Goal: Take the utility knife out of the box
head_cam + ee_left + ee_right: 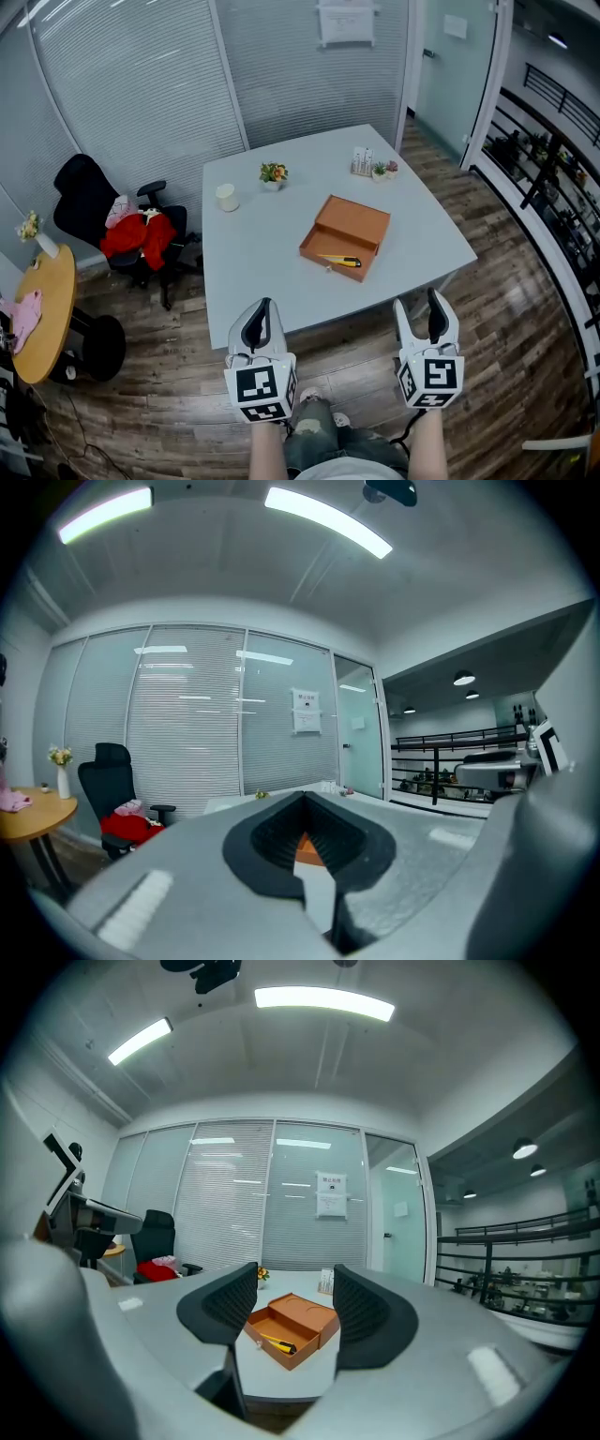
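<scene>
Desk [262, 272]: one, pale grey, square.

Box [349, 231]: one, orange-brown, open, lying right of the desk's middle, its two halves side by side.

Utility knife [339, 261]: one, yellow with a dark tip. It lay flat inside the half of the box nearer the person, along that half's front wall.

Cup [226, 197]: one, white, upright, on the far left part of the desk, well apart from the box.

Potted plants: two, both small. One with orange flowers [273, 174] stood near the cup; the other [385, 170] stood at the far right, just beside a small white stand [362, 161].

Office chair [89, 202]: one, black, left of the desk, with a red garment [138, 234] heaped on its seat.

Left gripper [263, 313]: one, held off the desk's near edge, above the wooden floor [169, 394]. Its fingers [258, 855] were closed together, with nothing between them.

Right gripper [421, 315]: one, also held short of the near edge. Its fingers [375, 1314] stood wide apart and empty, and its own view framed the box and knife in the gap, well away.
</scene>
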{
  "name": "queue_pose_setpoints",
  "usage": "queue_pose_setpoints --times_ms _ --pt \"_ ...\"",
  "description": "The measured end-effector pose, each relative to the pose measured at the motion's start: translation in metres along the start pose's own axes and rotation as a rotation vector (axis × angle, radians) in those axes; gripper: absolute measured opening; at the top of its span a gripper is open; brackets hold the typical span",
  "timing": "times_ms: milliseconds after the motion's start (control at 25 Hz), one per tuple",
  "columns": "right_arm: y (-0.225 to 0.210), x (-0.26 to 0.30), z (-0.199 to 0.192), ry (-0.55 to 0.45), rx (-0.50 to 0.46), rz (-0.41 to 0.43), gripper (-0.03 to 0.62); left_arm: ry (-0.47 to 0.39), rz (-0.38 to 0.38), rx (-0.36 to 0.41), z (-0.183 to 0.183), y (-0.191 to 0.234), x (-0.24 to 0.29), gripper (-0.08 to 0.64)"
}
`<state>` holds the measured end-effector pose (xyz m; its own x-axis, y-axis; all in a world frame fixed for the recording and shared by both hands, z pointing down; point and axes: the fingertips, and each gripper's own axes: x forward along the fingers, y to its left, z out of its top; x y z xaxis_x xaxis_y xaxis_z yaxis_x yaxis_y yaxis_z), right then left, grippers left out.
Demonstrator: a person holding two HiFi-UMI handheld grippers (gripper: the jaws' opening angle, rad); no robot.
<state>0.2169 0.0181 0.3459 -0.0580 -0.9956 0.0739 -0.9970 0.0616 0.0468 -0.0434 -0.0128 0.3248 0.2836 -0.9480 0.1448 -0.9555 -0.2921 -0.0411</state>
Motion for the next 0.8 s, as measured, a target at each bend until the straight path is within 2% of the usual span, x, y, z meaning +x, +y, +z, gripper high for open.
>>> queue_pose_setpoints --times_ms 440,800 --pt "-0.006 0.043 -0.005 0.003 0.004 0.003 0.261 0.003 -0.017 0.004 -0.002 0.002 0.043 0.0" --pt "-0.004 0.118 -0.004 0.001 -0.006 0.001 0.258 -0.004 -0.017 -0.006 0.001 0.03 0.113 0.0"
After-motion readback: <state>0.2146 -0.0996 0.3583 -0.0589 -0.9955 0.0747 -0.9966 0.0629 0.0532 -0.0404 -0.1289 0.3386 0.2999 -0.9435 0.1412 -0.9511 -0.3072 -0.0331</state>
